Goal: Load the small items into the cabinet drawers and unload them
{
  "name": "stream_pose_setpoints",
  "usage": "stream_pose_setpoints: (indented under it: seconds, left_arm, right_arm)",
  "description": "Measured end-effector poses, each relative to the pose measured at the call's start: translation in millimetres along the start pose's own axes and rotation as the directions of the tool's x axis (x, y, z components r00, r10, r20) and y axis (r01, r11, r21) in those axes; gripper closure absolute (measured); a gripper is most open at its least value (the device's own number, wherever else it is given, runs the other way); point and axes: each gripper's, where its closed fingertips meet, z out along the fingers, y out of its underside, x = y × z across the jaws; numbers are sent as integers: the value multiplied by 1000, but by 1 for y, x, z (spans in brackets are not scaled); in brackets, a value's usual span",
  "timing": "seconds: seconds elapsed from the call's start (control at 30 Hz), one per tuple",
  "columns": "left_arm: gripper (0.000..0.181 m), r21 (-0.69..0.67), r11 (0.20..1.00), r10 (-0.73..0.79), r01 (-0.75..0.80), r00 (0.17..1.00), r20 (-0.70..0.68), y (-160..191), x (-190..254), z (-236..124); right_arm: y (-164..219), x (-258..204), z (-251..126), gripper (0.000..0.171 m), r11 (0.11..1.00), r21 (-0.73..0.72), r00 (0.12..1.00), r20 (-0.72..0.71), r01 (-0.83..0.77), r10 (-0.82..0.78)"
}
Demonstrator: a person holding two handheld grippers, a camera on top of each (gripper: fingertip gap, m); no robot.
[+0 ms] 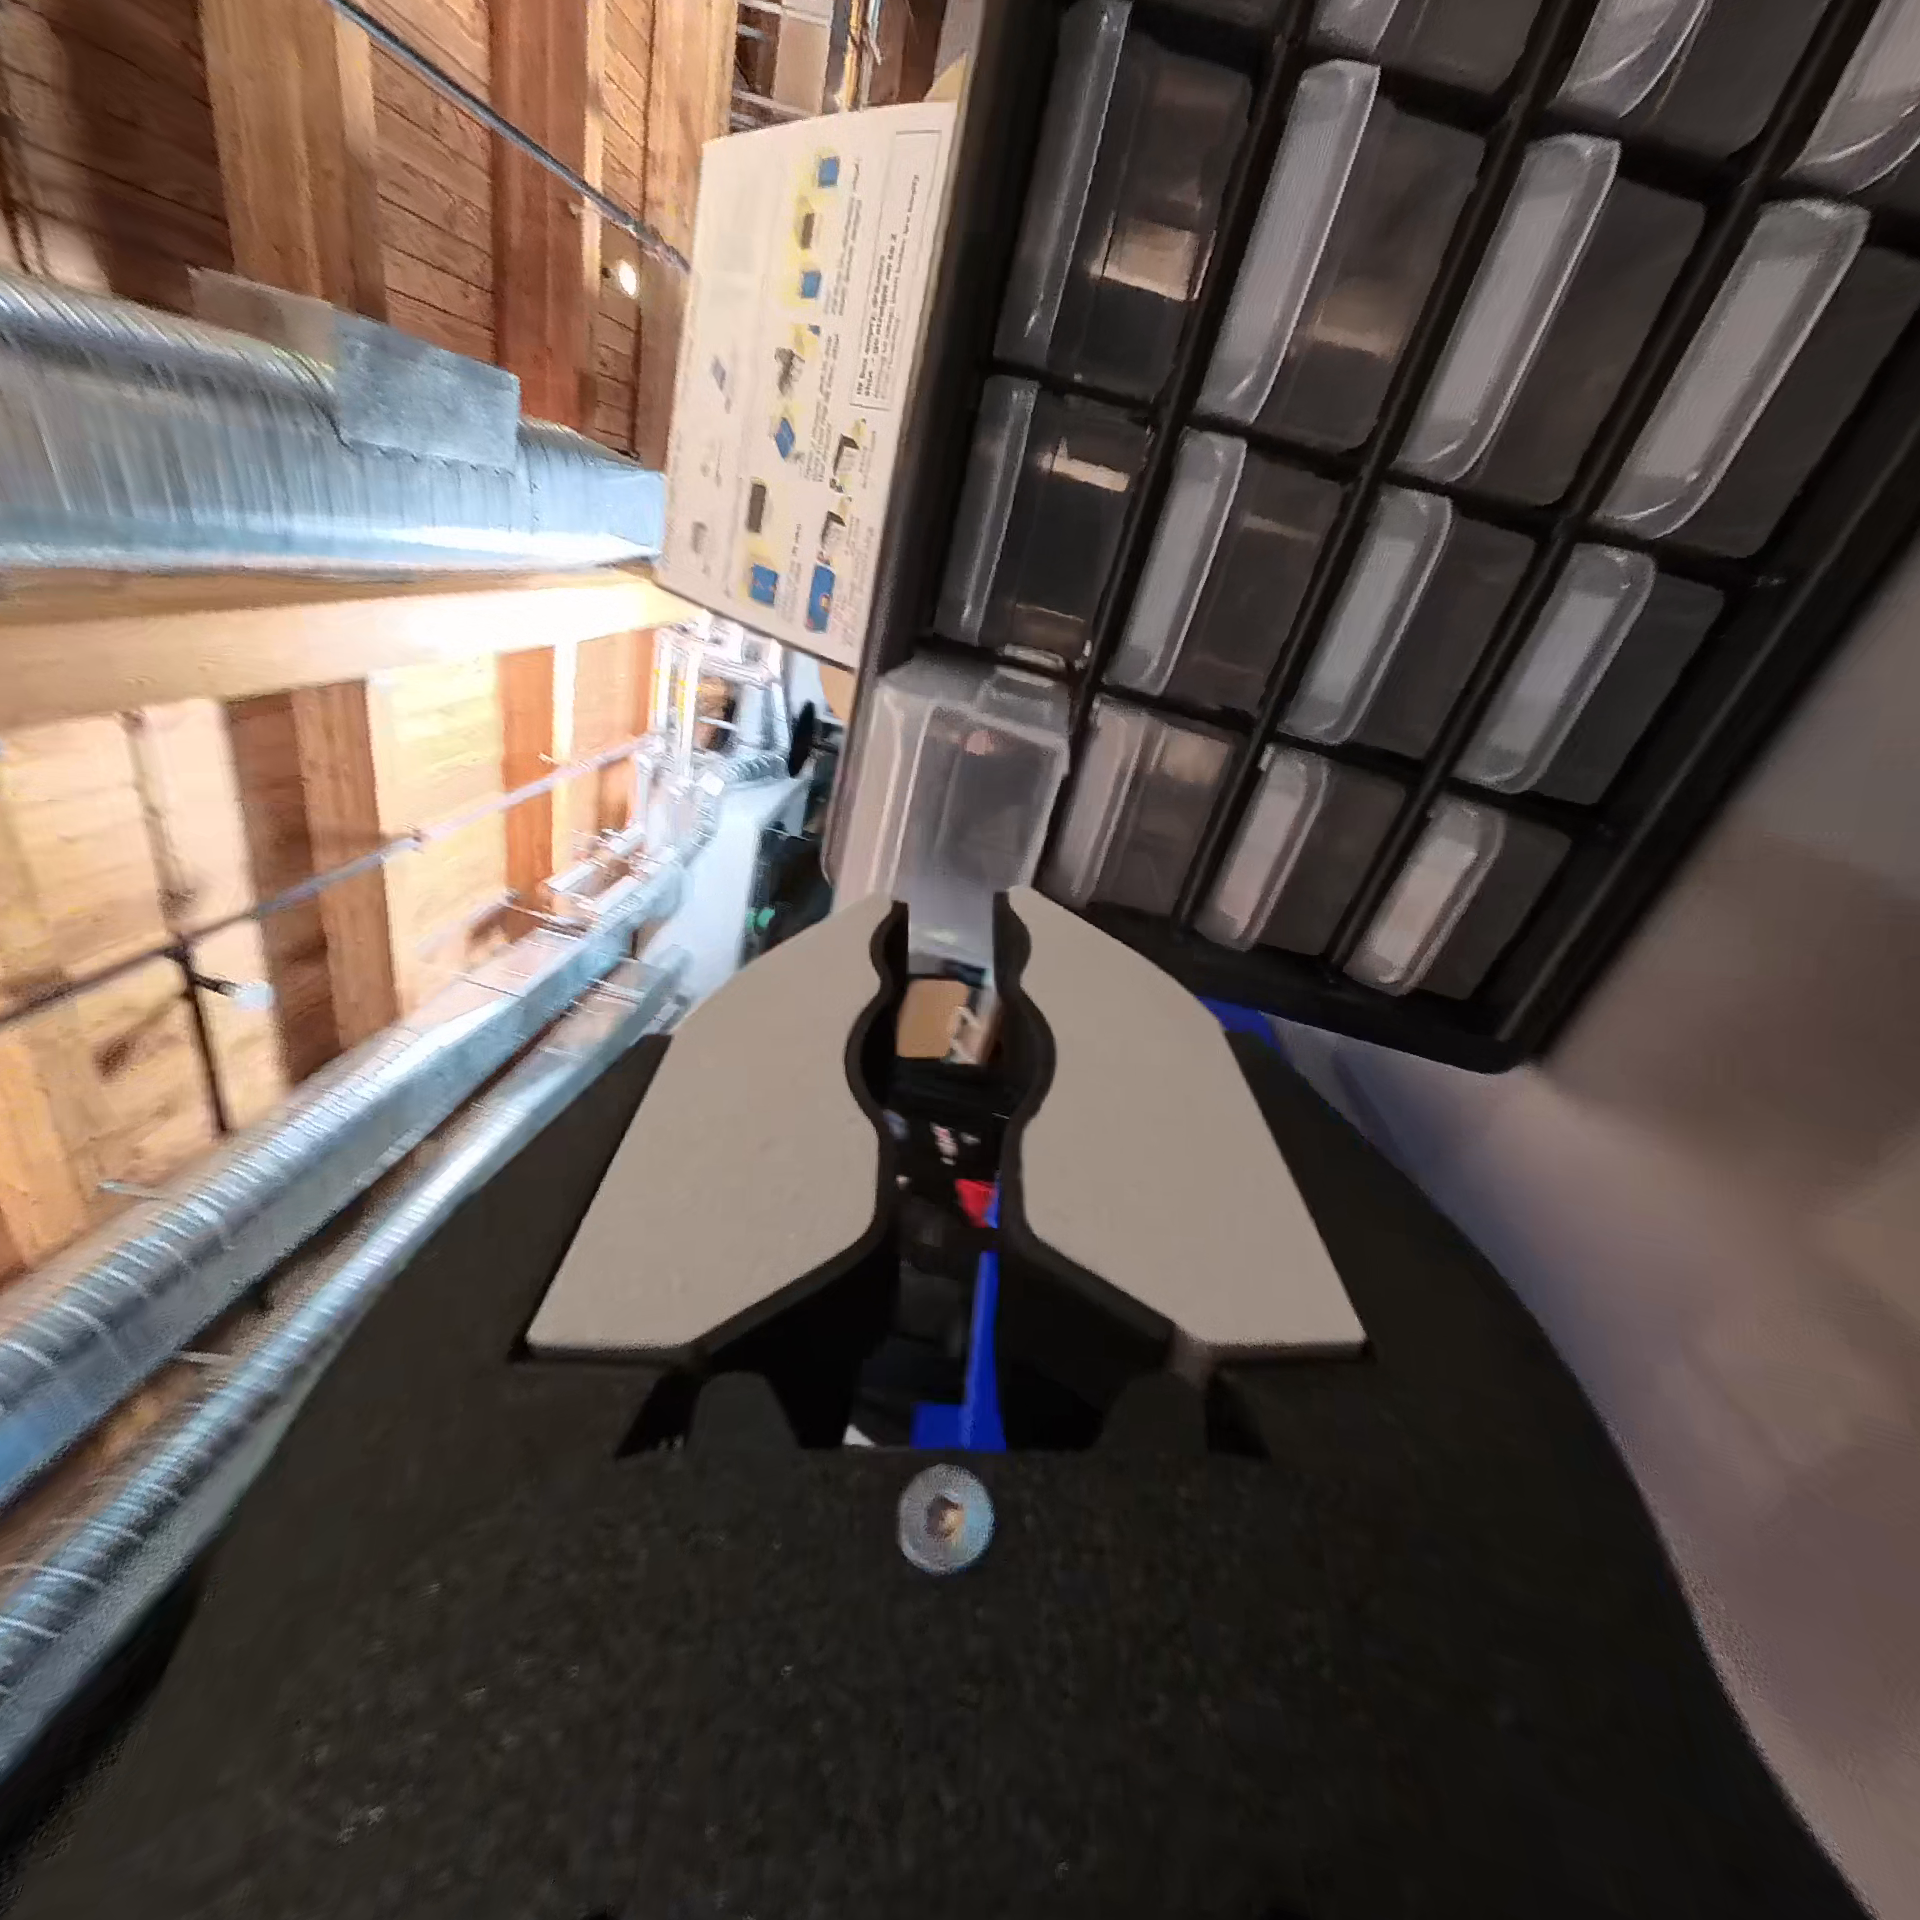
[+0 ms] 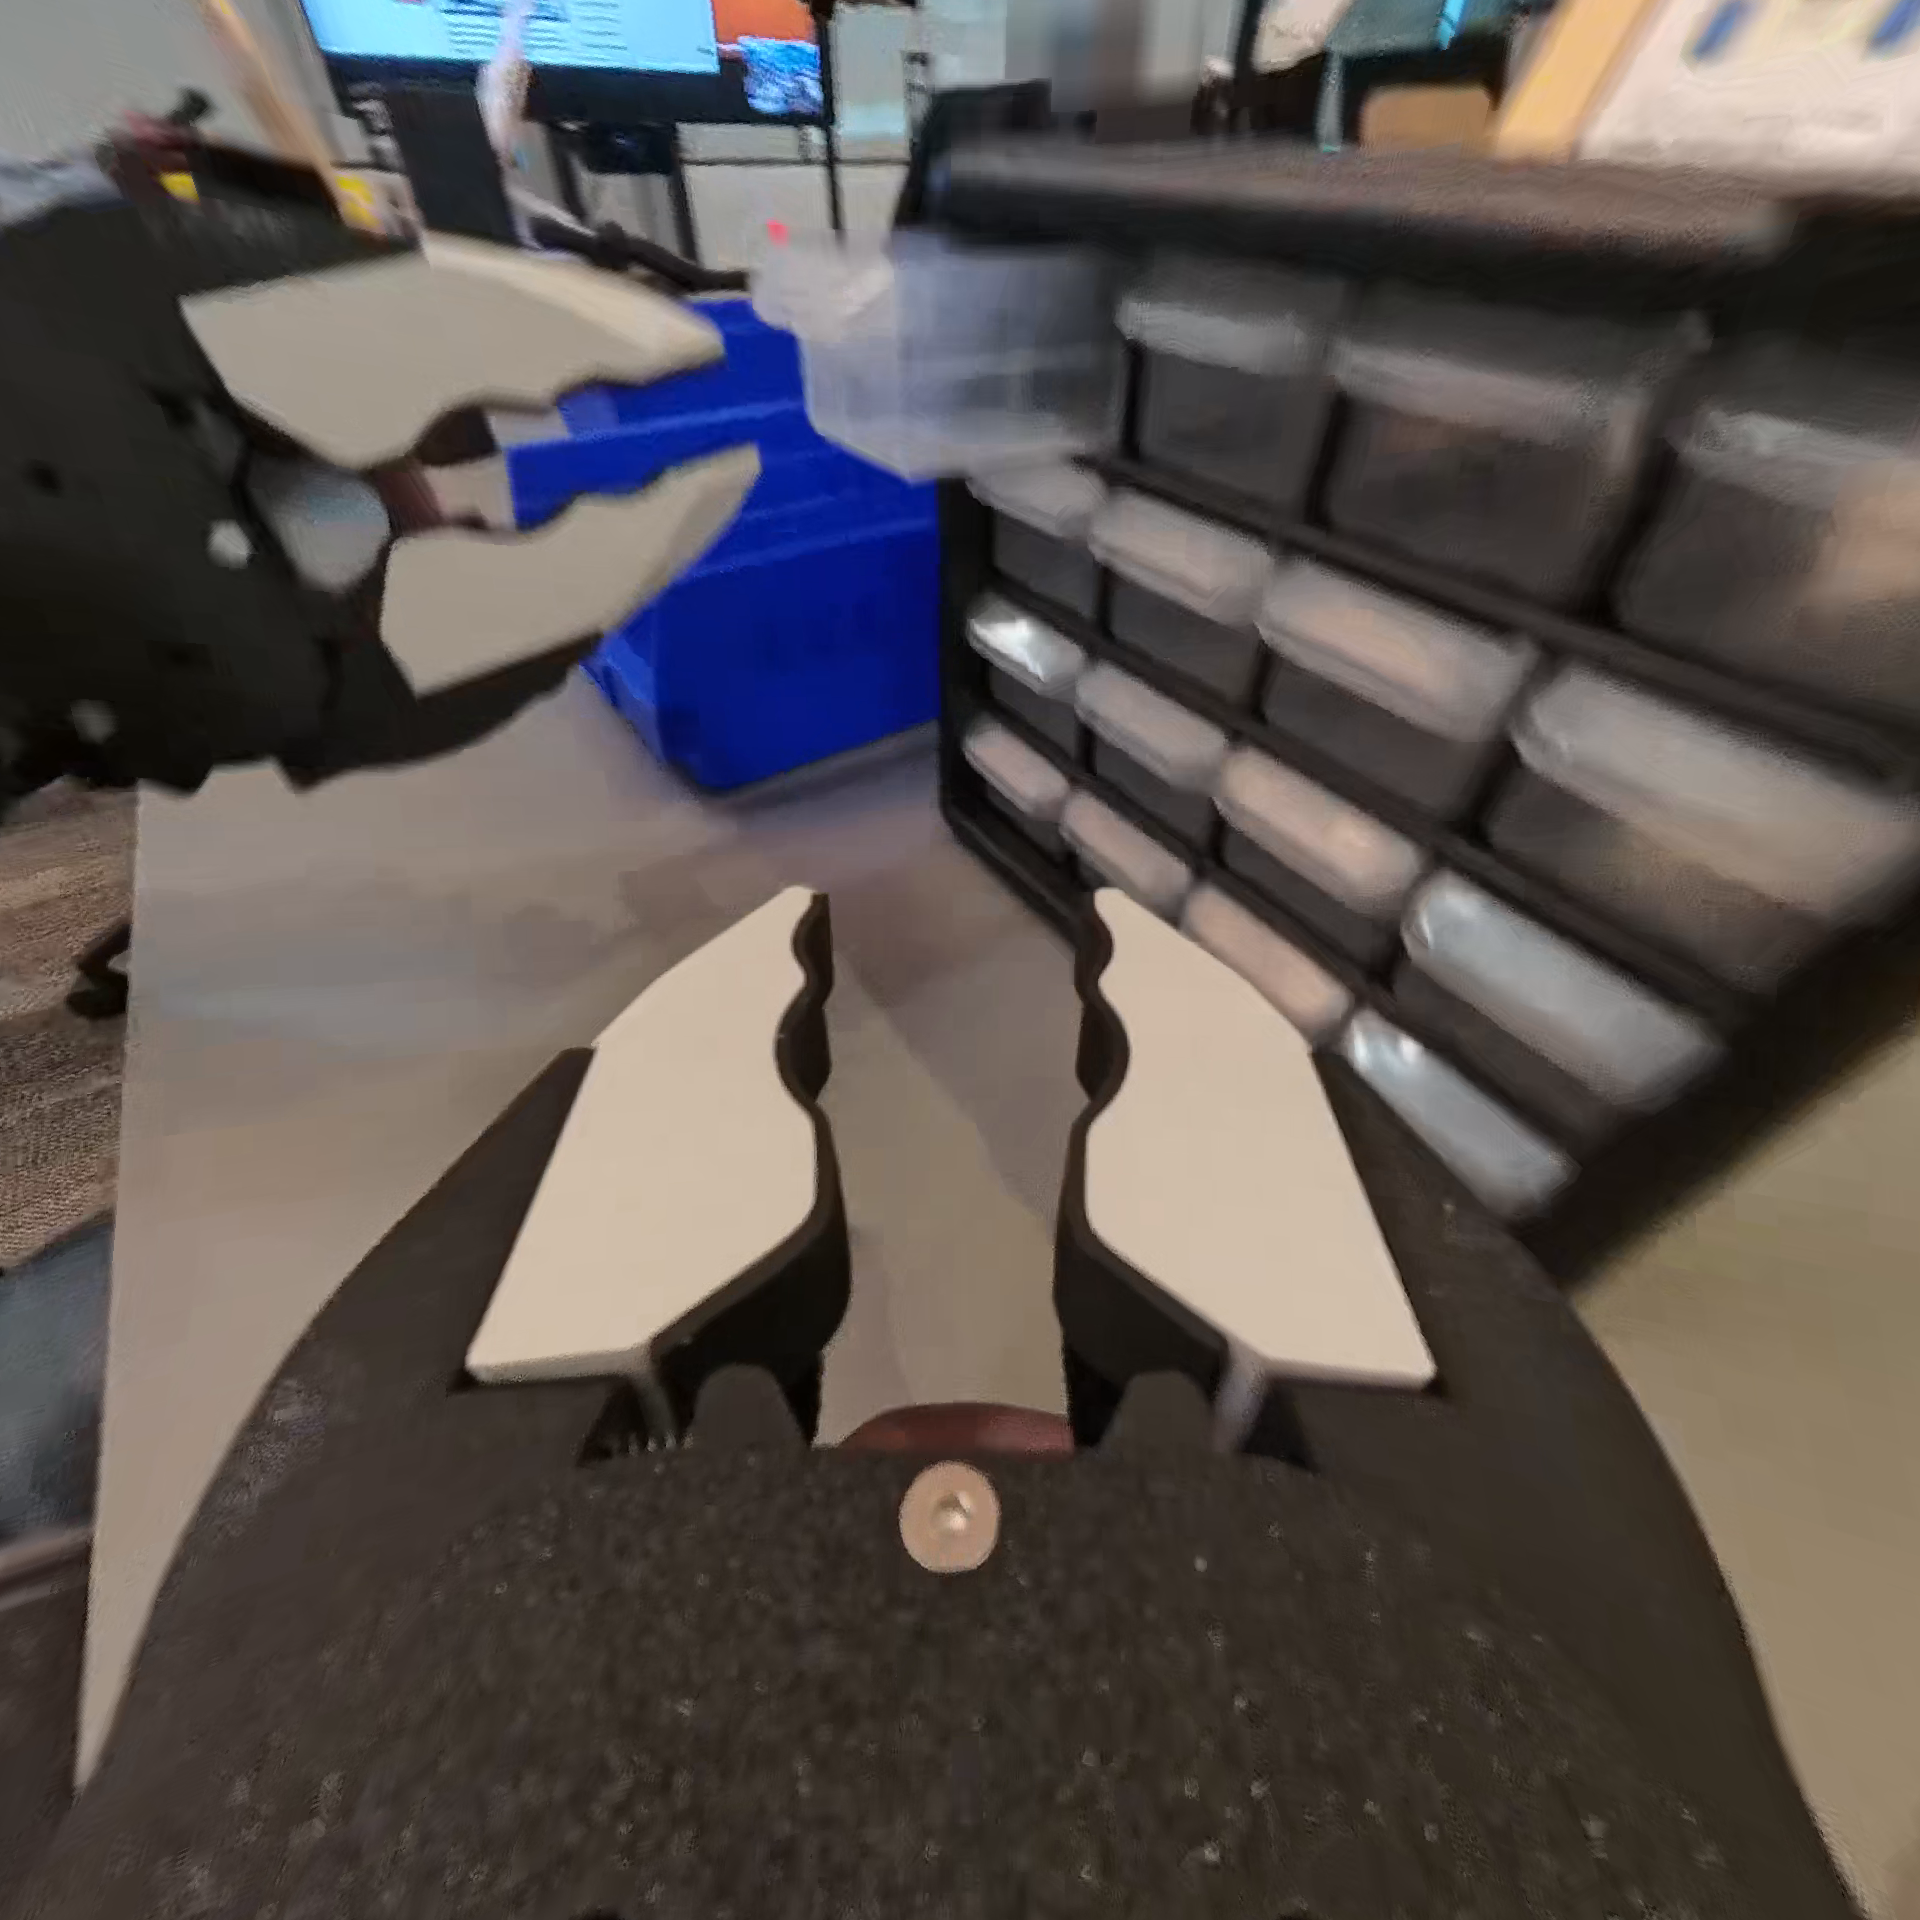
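A black cabinet [image 2: 1455, 644] with rows of clear drawers stands on the grey table [image 2: 520, 914]; it also shows in the left wrist view [image 1: 1382, 436]. Its top-left drawer [image 2: 935, 353] is pulled out, and it also shows in the left wrist view [image 1: 956, 769]. A faint pinkish spot shows inside it. My left gripper [image 1: 951, 914] is rolled on its side with its tips at the drawer's front end and a narrow gap between the fingers. In the right wrist view the left gripper [image 2: 740, 407] sits just left of the drawer. My right gripper [image 2: 956, 925] is open and empty above the table, in front of the cabinet.
A blue bin [image 2: 790, 623] stands on the table left of the cabinet, behind the left gripper. A printed cardboard sheet [image 1: 800, 364] is by the cabinet's top. A monitor [image 2: 520, 42] stands at the back. The table's left edge [image 2: 130, 935] is near. There is about 12 cm between the tips of the two grippers.
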Motion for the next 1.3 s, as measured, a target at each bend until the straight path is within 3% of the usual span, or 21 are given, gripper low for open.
stream_pose_setpoints:
  seconds: [0.1,0.23,0.33,0.43,0.7,0.8,1.0,1.2,1.3]
  left_arm:
    - [164,-93,962,-269,257,951,-152,19,21,-22]
    - [161,-322,737,-675,594,654,-341,43,66,-73]
    - [160,-433,566,-822,702,443,-357,50,81,-110]
    - [161,-477,471,-877,742,338,-341,55,86,-129]
    - [161,-503,444,-891,742,306,-335,65,91,-129]
    - [161,-497,475,-877,727,343,-337,67,93,-128]
    - [161,-497,472,-878,728,337,-341,68,92,-128]
    - [161,-503,452,-888,737,315,-336,70,91,-128]
    - [161,-495,456,-886,739,324,-332,71,88,-127]
  right_arm:
    - [-37,-10,36,122,992,68,993,45,106,-109]
    - [-69,-16,66,122,940,117,944,44,319,-326]
    - [-80,-15,78,122,910,122,914,42,395,-403]
    - [-91,-13,82,122,884,161,892,36,439,-450]
    - [-89,-17,92,127,837,122,829,121,534,-547]
    - [-89,-29,86,133,834,137,820,155,534,-551]
    - [-100,-32,82,133,814,171,819,60,554,-570]
    - [-84,-23,102,134,691,-25,685,162,723,-710]
    - [-87,-25,101,149,667,-51,662,200,744,-723]
